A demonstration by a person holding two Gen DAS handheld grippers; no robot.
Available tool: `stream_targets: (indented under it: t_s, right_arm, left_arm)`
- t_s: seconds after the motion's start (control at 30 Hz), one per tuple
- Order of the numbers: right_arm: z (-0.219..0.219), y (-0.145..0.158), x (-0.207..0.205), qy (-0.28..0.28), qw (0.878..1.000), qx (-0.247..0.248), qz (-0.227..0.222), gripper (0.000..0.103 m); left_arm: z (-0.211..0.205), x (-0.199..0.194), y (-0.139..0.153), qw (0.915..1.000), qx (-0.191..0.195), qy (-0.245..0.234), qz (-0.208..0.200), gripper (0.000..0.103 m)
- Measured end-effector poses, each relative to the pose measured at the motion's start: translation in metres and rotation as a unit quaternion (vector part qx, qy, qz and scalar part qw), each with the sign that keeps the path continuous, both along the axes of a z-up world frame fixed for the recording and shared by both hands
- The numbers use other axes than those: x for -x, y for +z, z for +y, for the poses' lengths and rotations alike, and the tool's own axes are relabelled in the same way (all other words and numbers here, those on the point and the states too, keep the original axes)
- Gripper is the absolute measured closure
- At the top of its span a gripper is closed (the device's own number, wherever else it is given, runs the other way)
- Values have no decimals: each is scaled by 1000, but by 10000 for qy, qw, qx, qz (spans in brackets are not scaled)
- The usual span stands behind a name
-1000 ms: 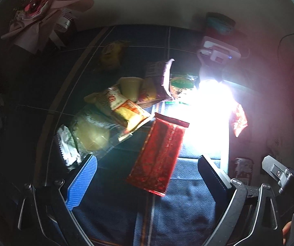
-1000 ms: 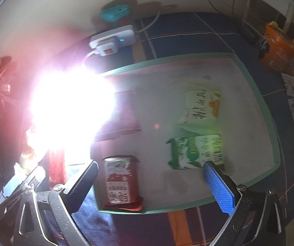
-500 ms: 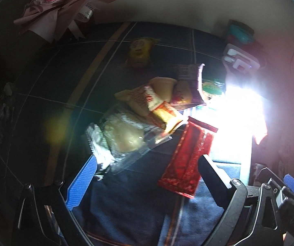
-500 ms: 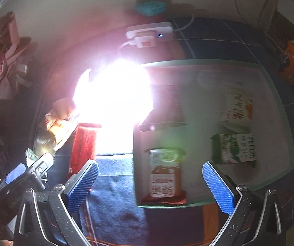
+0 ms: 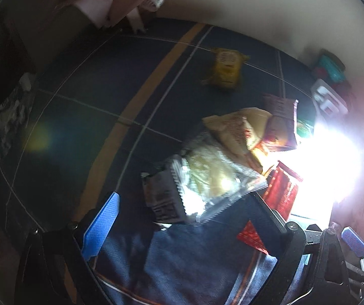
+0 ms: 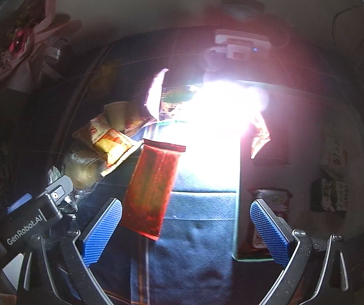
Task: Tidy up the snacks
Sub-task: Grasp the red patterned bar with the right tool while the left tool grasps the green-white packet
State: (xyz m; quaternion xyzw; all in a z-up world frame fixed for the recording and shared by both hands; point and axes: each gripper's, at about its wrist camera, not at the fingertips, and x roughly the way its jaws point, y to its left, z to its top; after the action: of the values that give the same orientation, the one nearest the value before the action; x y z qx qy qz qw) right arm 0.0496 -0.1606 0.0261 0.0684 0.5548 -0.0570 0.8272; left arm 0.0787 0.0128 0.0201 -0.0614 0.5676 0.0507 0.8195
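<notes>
A pile of snack packets lies on a dark blue cloth. In the left wrist view a clear packet with pale pastry lies just ahead of my open left gripper, beside a dark packet. A long red packet lies to its right. In the right wrist view the red packet lies just ahead of my open right gripper, near its left finger. A yellow-red packet lies further left. A green-edged tray at right holds several packets.
A yellow packet lies alone at the back. A white power strip sits by the wall. A pink bouquet stands at the back left. Strong glare hides the tray's far left corner. The left gripper's body shows at lower left.
Both grippers have swung left. The left one now faces the clear pastry packet instead of the red one. The right one has moved off the tray to the red packet.
</notes>
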Motion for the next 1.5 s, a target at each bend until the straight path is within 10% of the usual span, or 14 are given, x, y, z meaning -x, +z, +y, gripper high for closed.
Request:
stream_targets:
  t_s: [0.6,0.97,1.23,1.5]
  right_arm:
    - [28,-61,-40,188,9984,-22,536,10]
    - [36,-79,-54,312,9978,120,579,47]
    - [19,-76,-47,244,9977,106,621,52]
    - [11,-80,-47,243,9973,-106,678,54]
  left_arm:
    - [38,-29,-36,9963,703,378,303,4]
    - [86,-16,-45,9891,1175,807,370,4]
    - [116,7,-39,9858,1188,1161,246,5]
    - [114,1,-69,9752,1901,1016,507,38]
